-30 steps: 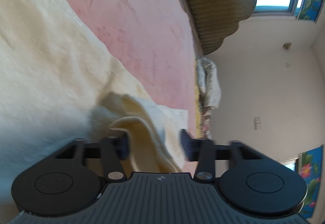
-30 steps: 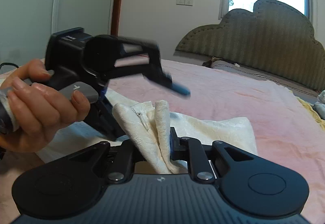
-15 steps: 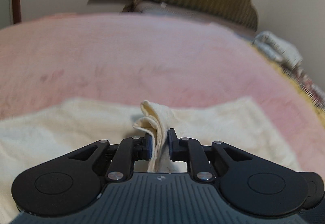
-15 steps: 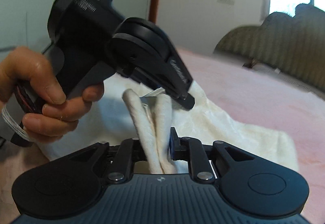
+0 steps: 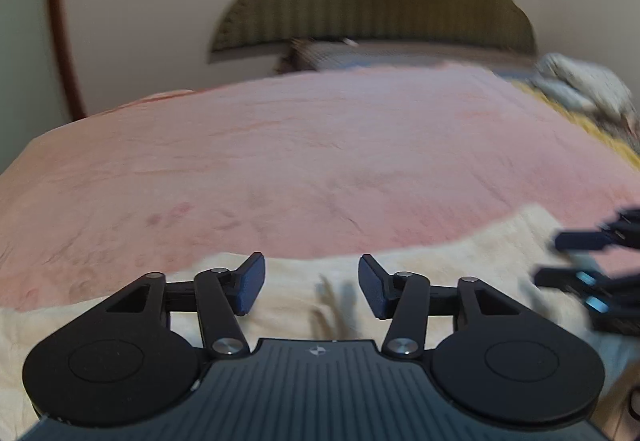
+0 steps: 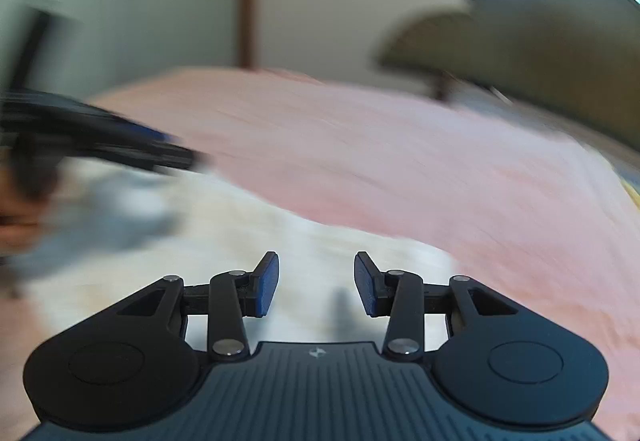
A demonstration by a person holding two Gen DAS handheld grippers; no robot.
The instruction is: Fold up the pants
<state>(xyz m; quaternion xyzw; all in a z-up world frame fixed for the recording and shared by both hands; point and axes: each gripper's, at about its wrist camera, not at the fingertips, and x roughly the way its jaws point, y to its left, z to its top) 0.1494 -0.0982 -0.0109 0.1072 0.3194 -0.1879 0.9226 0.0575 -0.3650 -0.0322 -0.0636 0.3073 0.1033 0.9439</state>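
Left tool point(image 5: 311, 287) gapes above cream pants point(image 5: 460, 261); right tool point(image 6: 316, 283) likewise.

Both tools look alike. The left gripper point(image 5: 311, 287) is matt black plastic, with a ribbed dark grey deck carrying a small pale logo at its front edge. Two round black housings flank the deck, each with a shallow circular recess. Slim black link arms pivot on silver screws. The fingertips point(image 5: 250, 289) wear dark blue pads. The right gripper point(image 6: 316, 283) matches, its pads point(image 6: 267, 285) brighter blue.
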